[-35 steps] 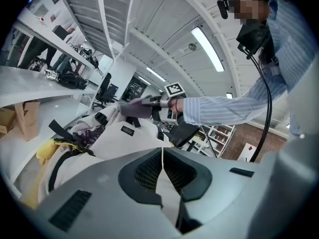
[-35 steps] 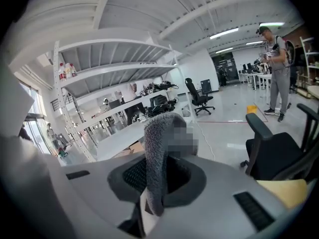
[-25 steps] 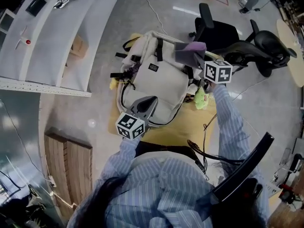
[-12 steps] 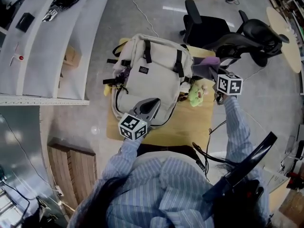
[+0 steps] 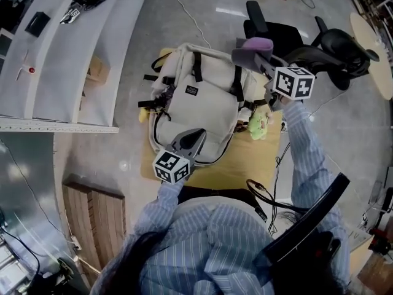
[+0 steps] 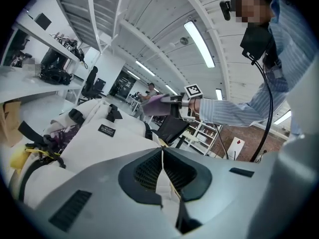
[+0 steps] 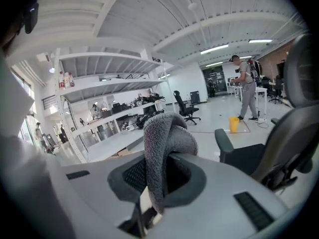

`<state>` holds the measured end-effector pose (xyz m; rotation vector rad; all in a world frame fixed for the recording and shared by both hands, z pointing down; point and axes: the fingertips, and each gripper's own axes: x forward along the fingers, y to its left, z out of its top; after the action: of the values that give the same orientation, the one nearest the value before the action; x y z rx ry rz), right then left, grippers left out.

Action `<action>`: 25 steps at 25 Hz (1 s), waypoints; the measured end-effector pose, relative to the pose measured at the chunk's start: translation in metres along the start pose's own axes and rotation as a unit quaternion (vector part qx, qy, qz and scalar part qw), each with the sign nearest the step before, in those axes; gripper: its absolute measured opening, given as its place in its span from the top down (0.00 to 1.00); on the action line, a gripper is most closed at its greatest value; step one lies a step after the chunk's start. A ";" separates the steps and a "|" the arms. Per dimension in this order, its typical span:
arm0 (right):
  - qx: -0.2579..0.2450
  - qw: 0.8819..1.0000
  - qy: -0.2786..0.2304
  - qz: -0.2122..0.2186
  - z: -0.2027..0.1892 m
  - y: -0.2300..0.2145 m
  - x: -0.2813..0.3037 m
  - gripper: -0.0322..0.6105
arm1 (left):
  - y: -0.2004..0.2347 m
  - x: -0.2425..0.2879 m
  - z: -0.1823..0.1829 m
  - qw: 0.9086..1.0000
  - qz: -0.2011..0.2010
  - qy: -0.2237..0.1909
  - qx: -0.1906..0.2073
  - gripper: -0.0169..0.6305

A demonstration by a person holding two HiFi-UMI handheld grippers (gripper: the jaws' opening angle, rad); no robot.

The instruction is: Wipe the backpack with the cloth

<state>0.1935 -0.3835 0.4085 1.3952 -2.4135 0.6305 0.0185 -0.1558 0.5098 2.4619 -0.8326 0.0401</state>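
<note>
Cream backpack (image 5: pixel 206 106) lies on the surface (image 5: pixel 245 165), with the left hand-held gripper (image 5: pixel 191 137), jaws together, at its 6 o'clock. Right hand-held gripper (image 5: pixel 250 53) pinches the cloth (image 5: pixel 256 43) aloft at 2 o'clock. Unpinned, the backpack may slide under wiping.

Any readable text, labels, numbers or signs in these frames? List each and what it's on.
Nothing is legible.
Black label on the backpack front: white print, too small to read.
Marker cubes: black-and-white square codes, no letters or digits.
White card in the background of the left gripper view: a red diamond, no readable words.
</note>
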 end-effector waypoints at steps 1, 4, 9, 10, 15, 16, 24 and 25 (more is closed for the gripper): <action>-0.001 1.000 -0.005 0.012 0.008 0.012 0.014 0.89 | 0.001 -0.001 0.000 1.000 0.002 -0.002 -0.001 0.95; -0.013 0.999 -0.008 0.039 0.025 0.044 0.059 0.89 | 0.004 -0.006 0.001 1.000 0.009 -0.007 -0.005 0.95; 0.036 0.998 0.000 0.056 0.029 0.073 0.120 0.89 | 0.008 -0.018 -0.003 1.000 0.026 -0.010 -0.014 0.95; 0.050 0.997 -0.002 0.057 0.029 0.075 0.129 0.89 | 0.009 -0.021 -0.004 0.999 0.030 -0.010 -0.015 0.95; 0.047 0.998 0.027 0.021 0.007 0.053 0.148 0.89 | 0.020 -0.034 -0.009 0.998 0.051 -0.012 -0.023 0.95; 0.040 0.999 0.036 0.010 0.000 0.044 0.145 0.89 | 0.022 -0.037 -0.010 0.998 0.055 -0.013 -0.025 0.96; 0.059 0.994 0.067 -0.065 -0.052 -0.042 0.076 0.89 | 0.027 -0.033 -0.009 0.998 0.057 -0.011 -0.023 0.95; 0.064 0.993 0.068 -0.073 -0.058 -0.051 0.066 0.89 | 0.025 -0.030 -0.009 0.998 0.053 -0.009 -0.021 0.95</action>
<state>0.2070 -0.4258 0.4994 1.5108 -2.1772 0.8267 -0.0192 -0.1513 0.5236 2.3806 -0.9612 0.0390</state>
